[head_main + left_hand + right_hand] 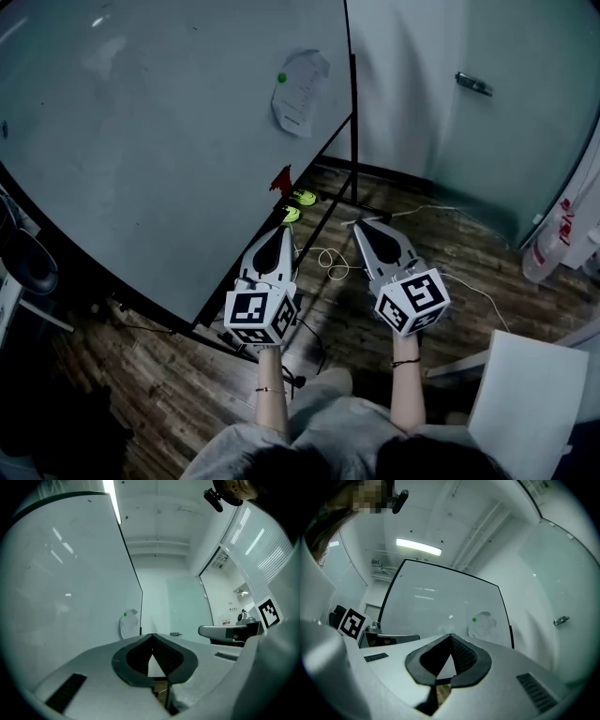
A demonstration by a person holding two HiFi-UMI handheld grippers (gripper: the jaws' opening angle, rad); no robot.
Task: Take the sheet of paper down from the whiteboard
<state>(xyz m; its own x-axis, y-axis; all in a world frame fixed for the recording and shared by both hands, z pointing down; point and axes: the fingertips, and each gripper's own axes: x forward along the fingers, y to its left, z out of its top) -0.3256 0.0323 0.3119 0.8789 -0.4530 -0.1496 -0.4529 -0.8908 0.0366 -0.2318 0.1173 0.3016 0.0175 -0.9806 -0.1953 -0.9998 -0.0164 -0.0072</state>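
Jaws closed, empty, on left gripper [283, 228], right gripper [361, 225]; sheet of paper [300, 92] on whiteboard [141, 141], print unreadable.

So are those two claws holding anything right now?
Nothing. The left gripper and right gripper are both shut and empty; the crumpled white sheet of paper hangs on the black-framed whiteboard under a round green magnet.

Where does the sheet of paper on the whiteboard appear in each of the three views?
Head view: the sheet of paper is at upper centre, near the right edge of the whiteboard.
Left gripper view: it is small and left of centre, against the board's dark edge.
Right gripper view: it is right of centre, low on the board.
Shared landmark: the green magnet at the paper's upper left corner, visible in all three.
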